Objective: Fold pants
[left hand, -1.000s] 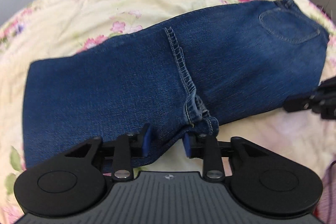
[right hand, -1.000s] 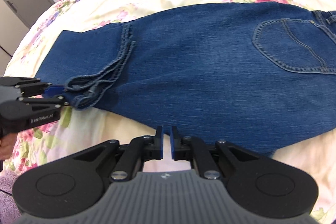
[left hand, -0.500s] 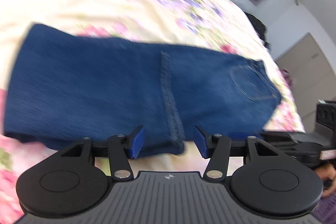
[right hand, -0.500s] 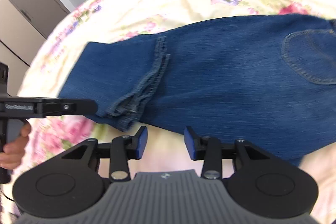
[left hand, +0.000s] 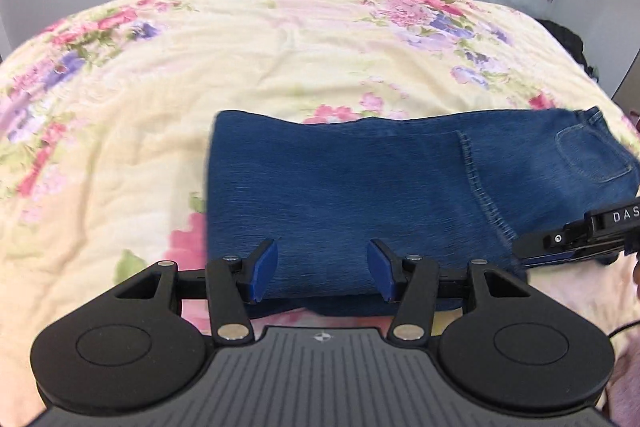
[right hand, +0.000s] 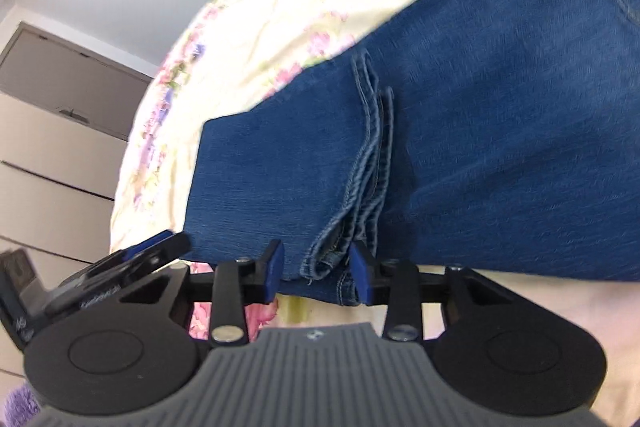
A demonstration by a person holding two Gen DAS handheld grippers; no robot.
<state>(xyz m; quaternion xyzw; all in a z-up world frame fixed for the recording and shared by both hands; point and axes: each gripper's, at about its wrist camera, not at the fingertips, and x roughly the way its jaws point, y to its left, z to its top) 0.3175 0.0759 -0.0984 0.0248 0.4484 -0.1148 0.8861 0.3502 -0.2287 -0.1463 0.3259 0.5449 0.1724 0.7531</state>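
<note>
The blue denim pants (left hand: 360, 195) lie folded on a bed (left hand: 200, 75) covered by a cream quilted spread printed with pink and purple flowers. They sit toward the near edge of the bed, the folded end squared off and the stitched back pocket (left hand: 592, 155) at the opposite end. The cloth is a mid-blue twill with a fine streaked weave, and the doubled leg hems (right hand: 360, 195) with pale topstitching lie across the middle of the bundle.

The left gripper (left hand: 322, 275) stands over the near edge of the folded end, its blue-padded fingers (left hand: 262, 269) wide apart and pressing on nothing.

The right gripper (right hand: 316, 273) is at the hem bundle, where its jaws have just been closing. The bunched hems sit between the fingers (right hand: 276, 269), but they are not yet clamped. Grey drawer fronts (right hand: 56, 131) stand beyond the bed.
</note>
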